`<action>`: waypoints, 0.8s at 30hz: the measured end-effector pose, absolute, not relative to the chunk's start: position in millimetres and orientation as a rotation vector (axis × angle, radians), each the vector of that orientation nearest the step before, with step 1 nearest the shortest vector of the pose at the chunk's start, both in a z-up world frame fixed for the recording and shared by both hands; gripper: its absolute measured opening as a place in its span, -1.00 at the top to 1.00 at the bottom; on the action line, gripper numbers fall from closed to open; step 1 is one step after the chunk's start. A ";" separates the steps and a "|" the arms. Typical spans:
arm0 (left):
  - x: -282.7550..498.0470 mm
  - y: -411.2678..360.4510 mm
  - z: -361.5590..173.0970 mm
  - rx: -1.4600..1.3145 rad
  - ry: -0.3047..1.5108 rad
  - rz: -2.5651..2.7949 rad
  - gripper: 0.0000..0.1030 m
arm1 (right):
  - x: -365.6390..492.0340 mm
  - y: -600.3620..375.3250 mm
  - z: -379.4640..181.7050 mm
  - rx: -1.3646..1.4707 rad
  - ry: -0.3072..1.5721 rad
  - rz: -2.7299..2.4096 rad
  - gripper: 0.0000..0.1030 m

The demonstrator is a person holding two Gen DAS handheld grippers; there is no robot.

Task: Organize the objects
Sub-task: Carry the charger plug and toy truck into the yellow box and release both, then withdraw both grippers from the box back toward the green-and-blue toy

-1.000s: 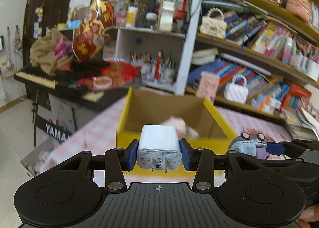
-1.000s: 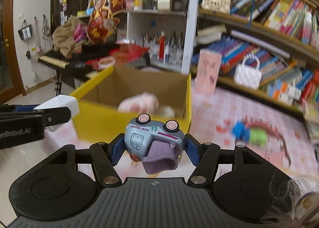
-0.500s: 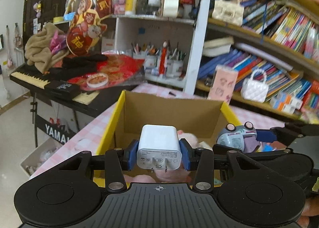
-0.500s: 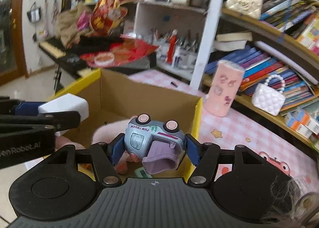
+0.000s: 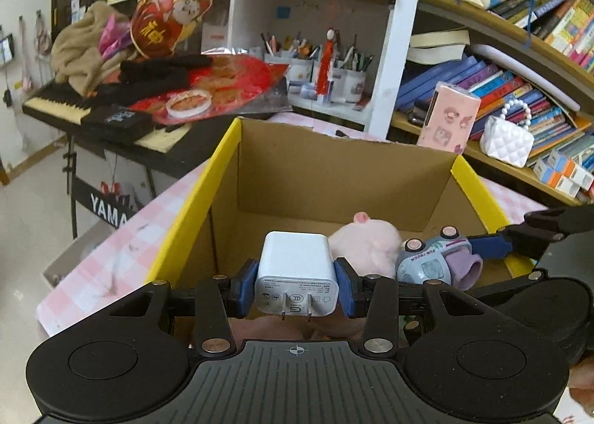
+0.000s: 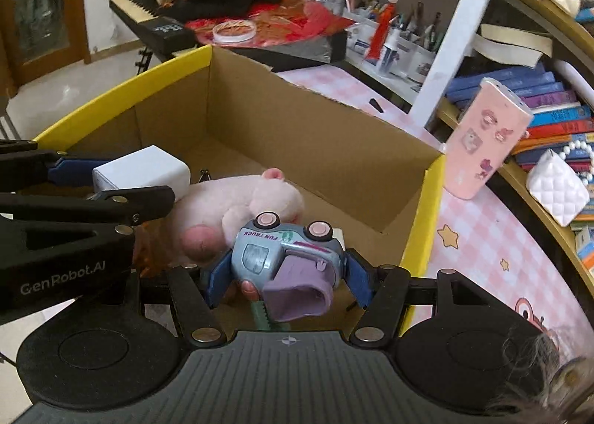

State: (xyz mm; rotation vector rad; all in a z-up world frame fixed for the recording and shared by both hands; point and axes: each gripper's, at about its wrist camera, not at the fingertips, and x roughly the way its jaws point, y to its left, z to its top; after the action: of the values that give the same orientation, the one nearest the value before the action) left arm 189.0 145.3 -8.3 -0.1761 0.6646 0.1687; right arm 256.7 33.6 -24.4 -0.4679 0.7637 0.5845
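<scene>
My left gripper point(image 5: 296, 288) is shut on a white plug charger point(image 5: 296, 271), prongs toward the camera, held over the near part of an open cardboard box with yellow rims point(image 5: 222, 153). My right gripper point(image 6: 284, 271) is shut on a small blue and purple toy truck point(image 6: 286, 257), also above the box point(image 6: 427, 216). From the right wrist view the charger point(image 6: 143, 171) hangs at the left; from the left wrist view the truck point(image 5: 434, 260) hangs at the right. A pink plush toy point(image 5: 367, 238) point(image 6: 237, 208) lies on the box floor beneath both.
The box stands on a pink checked tablecloth point(image 6: 479, 234). A pink case point(image 6: 482, 138) stands just right of it. Bookshelves with books and a white quilted bag point(image 5: 506, 138) fill the right. A keyboard point(image 5: 74, 104) piled with clothes stands at the left.
Both grippers have moved forward from in front of the box to over its opening and tilted down. The plush inside has come into view. Both still grip their objects.
</scene>
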 end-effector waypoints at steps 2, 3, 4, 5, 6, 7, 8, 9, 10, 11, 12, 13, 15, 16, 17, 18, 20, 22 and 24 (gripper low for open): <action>190.0 145.5 -8.5 -0.181 0.669 0.167 0.17 | 257.0 35.5 -26.4 -0.478 0.757 0.583 -0.18; 190.6 145.6 -8.5 -0.182 0.671 0.167 0.17 | 257.3 35.7 -26.6 -0.479 0.754 0.580 -0.18; 190.7 145.4 -8.0 -0.184 0.670 0.168 0.16 | 257.2 35.8 -26.8 -0.481 0.753 0.577 -0.18; 190.3 145.4 -7.8 -0.186 0.669 0.169 0.14 | 257.1 35.4 -26.6 -0.479 0.751 0.574 -0.18; 189.6 145.7 -6.9 -0.191 0.666 0.168 0.11 | 256.5 34.8 -26.3 -0.477 0.747 0.570 -0.18; 188.3 146.0 -5.4 -0.198 0.661 0.164 0.06 | 255.1 34.1 -25.5 -0.474 0.738 0.567 -0.20; 186.9 146.4 -3.5 -0.204 0.651 0.159 0.03 | 252.6 33.3 -23.9 -0.473 0.720 0.563 -0.27; 183.0 146.0 -0.3 -0.208 0.628 0.150 -0.08 | 250.6 33.0 -21.5 -0.475 0.702 0.555 -0.33; 178.5 145.0 3.7 -0.210 0.601 0.142 -0.27 | 247.3 31.5 -18.2 -0.474 0.680 0.548 -0.35; 174.6 144.0 7.9 -0.207 0.577 0.146 -0.40 | 244.3 29.4 -14.4 -0.466 0.662 0.546 -0.38; 168.4 142.6 13.5 -0.196 0.545 0.155 -0.50 | 241.0 26.7 -10.4 -0.453 0.646 0.548 -0.40; 163.5 141.1 18.4 -0.186 0.520 0.152 -0.50 | 236.5 23.2 -5.4 -0.436 0.628 0.546 -0.41; 153.7 140.2 28.4 -0.173 0.485 0.140 -0.50 | 228.0 17.8 4.2 -0.410 0.593 0.528 -0.43; 148.3 140.6 32.9 -0.171 0.469 0.142 -0.51 | 223.5 15.3 8.4 -0.397 0.575 0.518 -0.43; 143.1 141.1 36.6 -0.172 0.456 0.148 -0.52 | 218.4 12.5 13.0 -0.381 0.558 0.505 -0.43; 136.1 141.7 40.4 -0.174 0.442 0.158 -0.56 | 212.9 9.3 17.6 -0.360 0.542 0.489 -0.45; 125.3 143.4 45.3 -0.179 0.422 0.176 -0.62 | 204.1 3.0 24.0 -0.319 0.521 0.462 -0.46; 112.4 146.4 48.3 -0.184 0.406 0.192 -0.64 | 193.6 -2.9 28.4 -0.276 0.507 0.436 -0.46; 101.6 149.2 49.4 -0.183 0.405 0.201 -0.66 | 182.5 -7.2 30.5 -0.239 0.500 0.411 -0.46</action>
State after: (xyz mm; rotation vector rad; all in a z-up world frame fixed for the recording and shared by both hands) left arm 101.6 149.2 49.4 -0.1829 0.4054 0.2013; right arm 182.5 -7.2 30.5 -0.2387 0.5000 0.4111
